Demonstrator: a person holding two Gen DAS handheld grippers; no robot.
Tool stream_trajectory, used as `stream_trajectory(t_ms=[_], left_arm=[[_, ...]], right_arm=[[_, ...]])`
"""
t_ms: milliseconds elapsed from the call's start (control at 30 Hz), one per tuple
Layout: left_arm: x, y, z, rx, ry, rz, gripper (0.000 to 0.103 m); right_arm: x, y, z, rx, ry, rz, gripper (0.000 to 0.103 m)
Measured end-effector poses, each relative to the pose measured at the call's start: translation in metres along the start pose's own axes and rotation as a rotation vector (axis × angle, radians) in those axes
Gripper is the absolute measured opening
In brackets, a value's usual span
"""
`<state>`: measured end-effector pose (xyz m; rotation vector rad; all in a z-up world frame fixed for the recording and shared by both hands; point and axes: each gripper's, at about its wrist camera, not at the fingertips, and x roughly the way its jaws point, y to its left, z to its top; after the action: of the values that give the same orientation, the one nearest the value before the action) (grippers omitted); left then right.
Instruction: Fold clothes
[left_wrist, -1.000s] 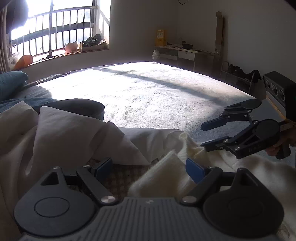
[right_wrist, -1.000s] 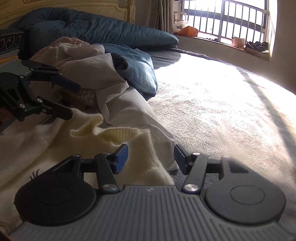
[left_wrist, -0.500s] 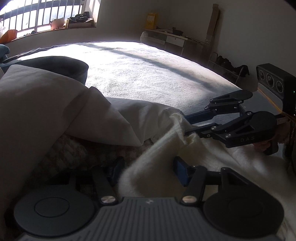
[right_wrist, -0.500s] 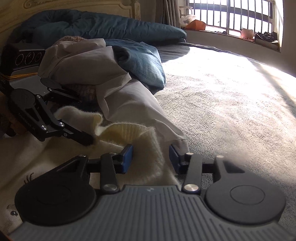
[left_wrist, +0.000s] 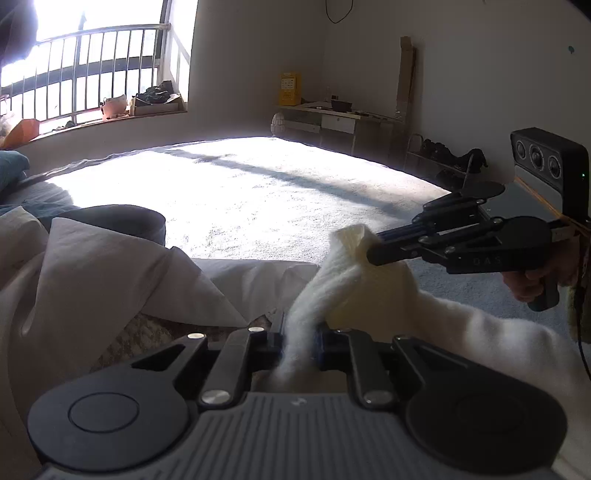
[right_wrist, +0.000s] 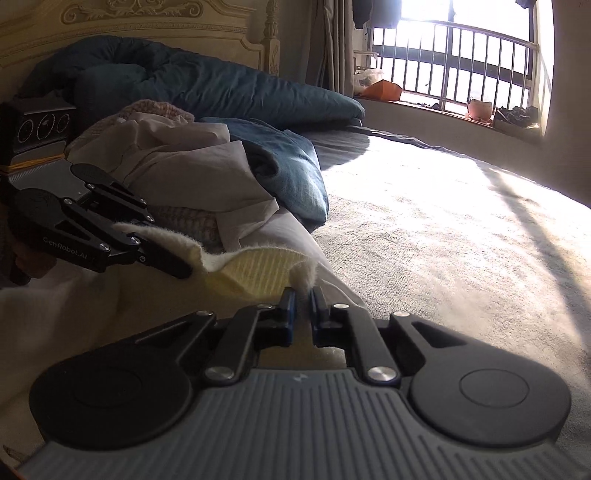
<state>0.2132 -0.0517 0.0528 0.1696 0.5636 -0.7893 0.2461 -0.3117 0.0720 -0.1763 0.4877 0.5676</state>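
Note:
A cream fuzzy sweater (left_wrist: 373, 291) lies at the near edge of the bed, its ribbed edge lifted between both grippers. My left gripper (left_wrist: 299, 334) is shut on a bunched fold of it. My right gripper (right_wrist: 302, 295) is shut on the edge beside the ribbed part (right_wrist: 258, 267). In the left wrist view the right gripper (left_wrist: 373, 245) pinches the raised cream corner. In the right wrist view the left gripper (right_wrist: 184, 267) grips the same edge to the left. The stretch between them is held a little above the bed.
A pile of beige and grey clothes (right_wrist: 184, 173) lies just behind the sweater, also in the left wrist view (left_wrist: 110, 273). A blue duvet (right_wrist: 207, 88) lies by the headboard. The sunlit grey bed cover (left_wrist: 258, 192) stretches beyond. A desk (left_wrist: 332, 118) stands at the wall.
Both grippers have closed on the sweater's edge; a second ago both were open over it. The pinched edge has been raised off the bed between them.

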Motion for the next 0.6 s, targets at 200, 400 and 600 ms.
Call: stream_trajectory(t_ms=[200,400,600], left_arm=[[-0.054,-0.035,0.014,0.019,-0.056,-0.008,0.014],[-0.116,-0.075,0.000,0.045,-0.091,-0.044,0.014],[-0.170,-0.118,-0.036,0.062,-0.121,-0.099,0.014]], right_arm=[[-0.072,0.034,0.009,0.010,-0.083,0.002,0.007],[-0.144,0.074,0.000,0.046,-0.157,0.014,0.007],[-0.211,0.118,-0.029,0.095,-0.205,0.032,0.007]])
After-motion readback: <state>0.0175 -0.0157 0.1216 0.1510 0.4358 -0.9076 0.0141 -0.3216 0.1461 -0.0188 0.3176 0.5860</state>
